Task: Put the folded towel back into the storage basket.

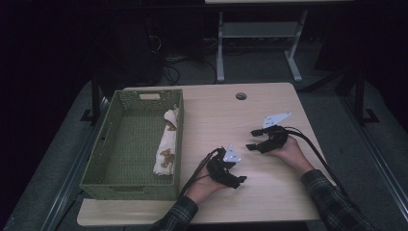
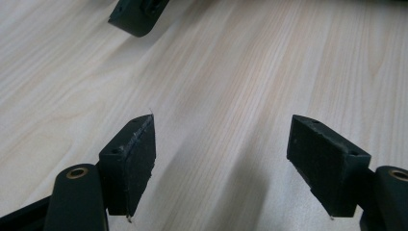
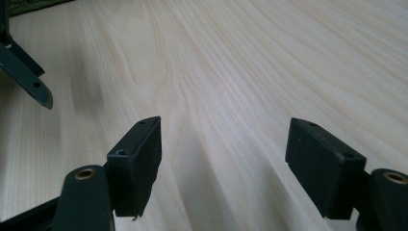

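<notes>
On the left part of the light wooden table (image 1: 269, 192) we note a green perforated basket (image 1: 118, 180). Inside it, along its right wall, lies a rolled cream cloth with brown print (image 1: 165, 144); the rest of the basket floor is bare.

We see the left gripper (image 1: 239, 179) low over the tabletop just right of the basket, jaws spread wide with only wood grain between the pads (image 2: 137, 161). The right gripper (image 1: 254, 139) sits a little farther back and to the right, jaws likewise apart and holding nothing. Both are well apart from the cloth.

A round cable hole (image 1: 241, 96) marks the table's far edge. Black cables trail from each gripper toward the person's plaid sleeves.
</notes>
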Motion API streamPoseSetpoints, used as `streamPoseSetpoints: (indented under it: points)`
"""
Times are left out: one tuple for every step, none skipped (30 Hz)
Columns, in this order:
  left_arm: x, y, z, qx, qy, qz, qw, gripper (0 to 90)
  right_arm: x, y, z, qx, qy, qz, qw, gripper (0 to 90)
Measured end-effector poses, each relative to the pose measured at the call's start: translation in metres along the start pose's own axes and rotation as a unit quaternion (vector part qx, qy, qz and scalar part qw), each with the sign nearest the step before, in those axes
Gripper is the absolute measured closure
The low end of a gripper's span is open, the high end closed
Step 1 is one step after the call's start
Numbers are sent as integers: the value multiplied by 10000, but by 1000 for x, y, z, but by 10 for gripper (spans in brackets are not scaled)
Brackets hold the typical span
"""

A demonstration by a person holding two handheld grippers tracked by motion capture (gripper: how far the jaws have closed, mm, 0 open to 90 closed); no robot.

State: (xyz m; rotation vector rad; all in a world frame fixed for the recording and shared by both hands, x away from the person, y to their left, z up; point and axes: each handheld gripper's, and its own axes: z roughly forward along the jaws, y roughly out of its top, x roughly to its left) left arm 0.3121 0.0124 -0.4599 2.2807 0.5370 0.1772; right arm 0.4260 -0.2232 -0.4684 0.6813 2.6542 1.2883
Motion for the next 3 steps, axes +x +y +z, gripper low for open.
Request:
streamPoseSetpoints:
  points:
    - [0,-1,1,17,-13,-12,10000,249,0,-2,0,-3,-21,-19,10000,279]
    - [0,-2,1,28,-11,-29,10000,250,1,-3,0,12,-30,-15,10000,276]
    - [0,-3,2,33,-5,-42,10000,249,1,-4,0,22,-30,-6,10000,275]
